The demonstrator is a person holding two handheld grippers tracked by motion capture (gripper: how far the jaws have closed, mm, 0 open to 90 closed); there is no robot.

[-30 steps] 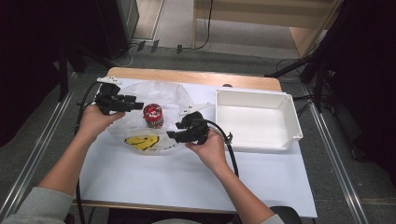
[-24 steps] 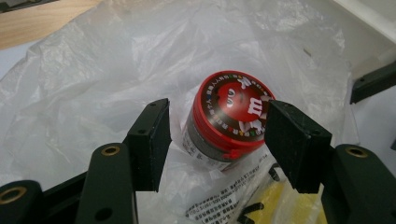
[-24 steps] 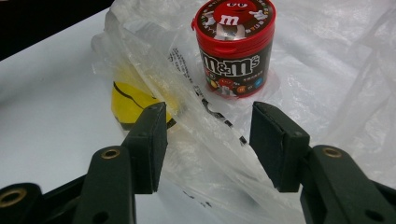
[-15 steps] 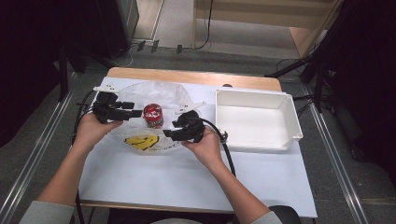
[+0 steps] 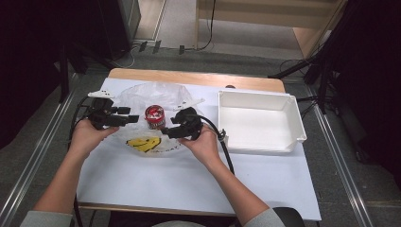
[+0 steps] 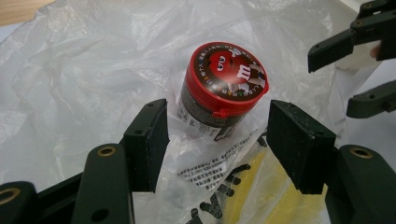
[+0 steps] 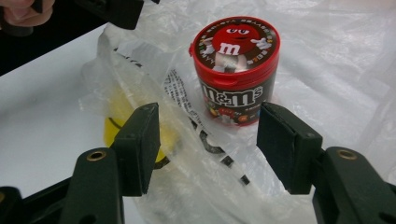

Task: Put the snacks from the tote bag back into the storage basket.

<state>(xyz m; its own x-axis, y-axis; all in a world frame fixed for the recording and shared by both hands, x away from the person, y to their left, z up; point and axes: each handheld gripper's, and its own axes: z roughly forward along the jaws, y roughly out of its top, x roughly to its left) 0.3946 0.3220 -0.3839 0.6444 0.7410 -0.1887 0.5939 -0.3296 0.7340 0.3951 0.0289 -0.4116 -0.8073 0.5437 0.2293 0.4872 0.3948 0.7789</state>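
A: Nearest to the person, the left gripper (image 5: 134, 119) and the right gripper (image 5: 166, 133) stand at 9 and 3 o'clock of the candy tub (image 5: 154, 117). Both have their jaws apart and have just been opening; no pad presses on anything.

B: And where is the tub exactly?

A: It stands upright on the clear plastic bag (image 5: 163, 94), in the left half of the white table (image 5: 189, 179). In the left gripper view the tub (image 6: 222, 88) is just beyond the open jaws, not between them.

B: How will it handle?

A: I judge the tub as light and stiff, with a smooth wall (so a little slippery). I would take it around the body below the red lid (image 7: 236, 39), not on the lid. The bag is soft, thin and slides easily; its film (image 7: 187, 140) lies under the right gripper's jaws and could be caught with the tub.

B: Is there room to move?

A: Yes. Toward 6 o'clock the table is bare. Farther, at 3 o'clock, the white bin (image 5: 257, 124) stands apart; its rim must be cleared from above. At 12 o'clock the wooden edge (image 5: 198, 78) is close behind the bag.
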